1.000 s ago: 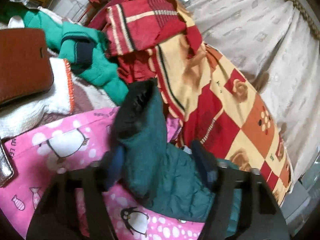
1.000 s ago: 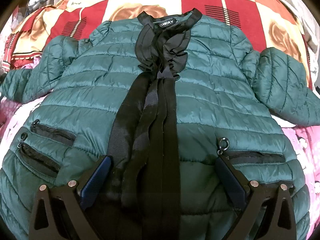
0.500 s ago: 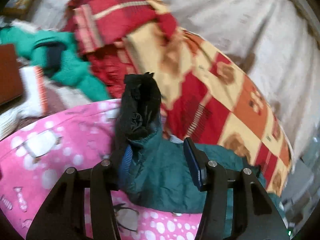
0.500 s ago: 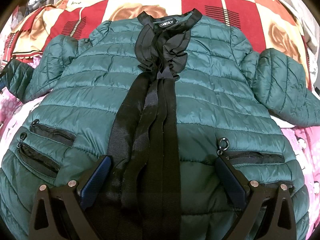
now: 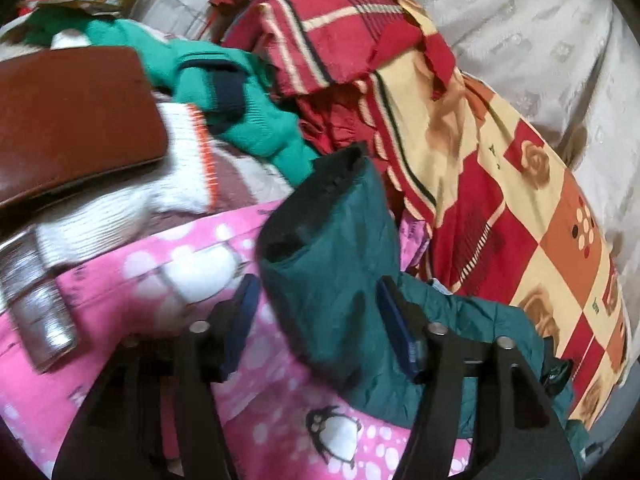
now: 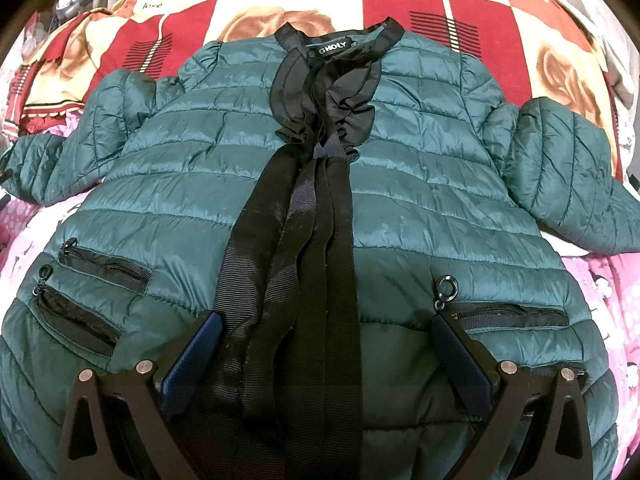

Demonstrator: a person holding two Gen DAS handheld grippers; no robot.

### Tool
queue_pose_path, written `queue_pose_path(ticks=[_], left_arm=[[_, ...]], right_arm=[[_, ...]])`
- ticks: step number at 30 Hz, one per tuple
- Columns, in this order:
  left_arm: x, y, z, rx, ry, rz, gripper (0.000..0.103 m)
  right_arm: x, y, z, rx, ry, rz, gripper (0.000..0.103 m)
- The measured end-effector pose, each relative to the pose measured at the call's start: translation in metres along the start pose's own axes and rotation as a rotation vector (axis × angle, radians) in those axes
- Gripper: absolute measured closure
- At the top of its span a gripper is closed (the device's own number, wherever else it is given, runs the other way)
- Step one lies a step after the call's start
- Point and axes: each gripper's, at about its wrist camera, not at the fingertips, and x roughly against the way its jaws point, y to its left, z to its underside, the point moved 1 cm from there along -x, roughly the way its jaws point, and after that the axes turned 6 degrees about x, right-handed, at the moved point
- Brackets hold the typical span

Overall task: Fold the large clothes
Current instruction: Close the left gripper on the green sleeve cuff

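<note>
A dark green quilted jacket (image 6: 420, 208) lies face up on the bed, with black ribbons (image 6: 304, 240) running down its front. My right gripper (image 6: 324, 352) stands open over the lower front, its pads wide apart on either side of the ribbons. In the left wrist view the jacket's sleeve (image 5: 332, 248), with its black-lined cuff pointing away, lies between the fingers of my left gripper (image 5: 320, 316). Those jaws are opening, and the left pad stands just clear of the fabric.
The jacket rests on a pink penguin blanket (image 5: 140, 280) and a red-and-cream checked quilt (image 5: 500, 208). A green knit (image 5: 248, 120), a white knit (image 5: 120, 208) and a brown leather bag (image 5: 68, 120) pile up at the left. A beige patterned cloth (image 5: 540, 40) hangs behind.
My left gripper's jaws have spread from their pinch on the sleeve, and the upright cuff has sunk and leaned over. The right gripper has kept still.
</note>
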Motion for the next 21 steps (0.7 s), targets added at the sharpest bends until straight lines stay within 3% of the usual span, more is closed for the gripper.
queue_pose_path(ticks=[2,6,10,11,15,17,21], left_arm=[[-0.005,-0.004,0.0,-0.004,-0.016,0.004,0.029],[-0.008,-0.004,-0.007,0.058,-0.062,0.016,0.028],[-0.009,-0.001,-0.014,0.131,-0.098,0.085,0.028],[-0.011,0.0,-0.014,0.132,-0.086,0.105,0.031],[-0.018,0.004,-0.015,0.162,-0.017,0.12,0.069],[-0.014,0.002,-0.016,0.148,-0.024,0.077,0.074],[-0.002,-0.024,-0.015,0.057,-0.038,0.07,0.081]], right_arm=[[-0.001,-0.001,0.0,0.0,0.0,-0.001,0.0],[0.0,-0.001,0.001,0.0,0.0,0.0,0.0],[0.0,-0.001,0.0,0.001,0.0,0.001,0.0],[0.0,0.0,0.001,0.001,0.0,0.001,0.0],[0.0,0.0,0.0,0.003,0.0,0.003,0.0],[-0.001,-0.001,0.0,0.002,0.0,0.002,0.0],[-0.001,0.0,0.0,0.003,0.003,0.002,0.0]])
